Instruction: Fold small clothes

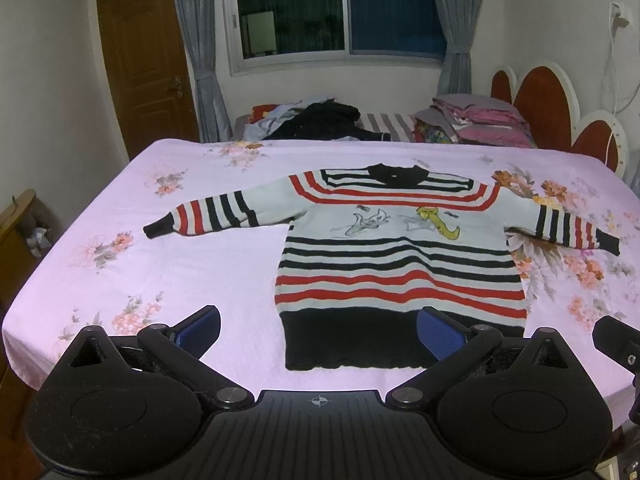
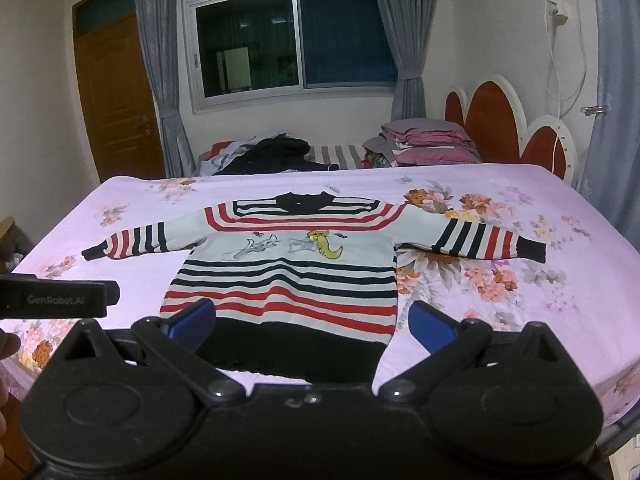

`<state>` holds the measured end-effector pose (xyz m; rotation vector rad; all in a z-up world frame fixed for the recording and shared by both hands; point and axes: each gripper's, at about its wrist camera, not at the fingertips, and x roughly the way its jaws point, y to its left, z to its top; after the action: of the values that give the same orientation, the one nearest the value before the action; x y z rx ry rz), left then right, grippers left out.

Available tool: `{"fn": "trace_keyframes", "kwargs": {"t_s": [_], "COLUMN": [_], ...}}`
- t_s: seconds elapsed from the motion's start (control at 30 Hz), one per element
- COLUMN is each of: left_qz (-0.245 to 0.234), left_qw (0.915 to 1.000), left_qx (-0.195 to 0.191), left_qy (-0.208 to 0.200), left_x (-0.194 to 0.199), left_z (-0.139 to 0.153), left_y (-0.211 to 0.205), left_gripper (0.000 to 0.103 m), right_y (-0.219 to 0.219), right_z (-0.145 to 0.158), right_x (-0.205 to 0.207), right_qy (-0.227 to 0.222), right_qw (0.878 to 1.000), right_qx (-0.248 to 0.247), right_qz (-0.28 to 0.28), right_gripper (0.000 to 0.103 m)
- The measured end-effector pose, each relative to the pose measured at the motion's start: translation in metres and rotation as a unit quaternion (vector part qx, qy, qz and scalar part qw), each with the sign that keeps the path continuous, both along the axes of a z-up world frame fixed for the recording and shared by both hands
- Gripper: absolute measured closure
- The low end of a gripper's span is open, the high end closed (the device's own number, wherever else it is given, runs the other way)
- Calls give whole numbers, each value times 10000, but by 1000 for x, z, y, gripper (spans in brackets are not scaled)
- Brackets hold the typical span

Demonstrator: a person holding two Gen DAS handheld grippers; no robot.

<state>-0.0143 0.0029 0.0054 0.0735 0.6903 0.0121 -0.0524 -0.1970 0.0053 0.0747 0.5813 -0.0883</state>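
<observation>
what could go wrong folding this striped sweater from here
Both claws, left claw and right claw, hang open near the sweater hem, holding nothing. A low pinch might catch the floral bedsheet too. The sleeves lie spread wide, so they could drag or bunch.

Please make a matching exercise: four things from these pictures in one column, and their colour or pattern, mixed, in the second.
Things:
1. knitted child's sweater
2. bed sheet
3. panelled door
4. window curtains

Descriptions:
A. brown wood
B. grey
C. red, black and white stripes
D. pink with flowers

Pairs: 1-C, 2-D, 3-A, 4-B
</observation>
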Motion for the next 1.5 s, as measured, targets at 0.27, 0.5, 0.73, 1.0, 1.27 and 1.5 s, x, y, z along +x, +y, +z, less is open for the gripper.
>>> {"fn": "trace_keyframes", "kwargs": {"t_s": [0.27, 0.5, 0.73, 1.0, 1.27, 1.5], "left_qz": [11, -3, -26, -56, -99, -228], "left_qw": [10000, 9999, 9998, 9995, 9989, 9981], "left_qx": [36, 85, 138, 191, 241, 259], "left_qy": [26, 88, 150, 264, 383, 505], "left_x": [2, 9, 18, 37, 67, 108], "left_z": [-3, -6, -9, -15, -24, -33], "left_y": [-5, -12, -18, -25, -32, -40], "left_gripper": [0, 0, 0, 0, 0, 0], "right_y": [1, -5, -8, -17, -25, -34], "right_z": [-1, -5, -7, -13, -21, -29], "right_x": [0, 6, 10, 26, 50, 80], "right_qy": [10, 38, 67, 133, 213, 285], "right_qw": [10000, 9999, 9998, 9995, 9989, 9978], "right_qx": [-5, 13, 47, 77, 92, 114], "right_qz": [-32, -106, -161, -268, -399, -582], "right_gripper": [0, 0, 0, 0, 0, 0]}}
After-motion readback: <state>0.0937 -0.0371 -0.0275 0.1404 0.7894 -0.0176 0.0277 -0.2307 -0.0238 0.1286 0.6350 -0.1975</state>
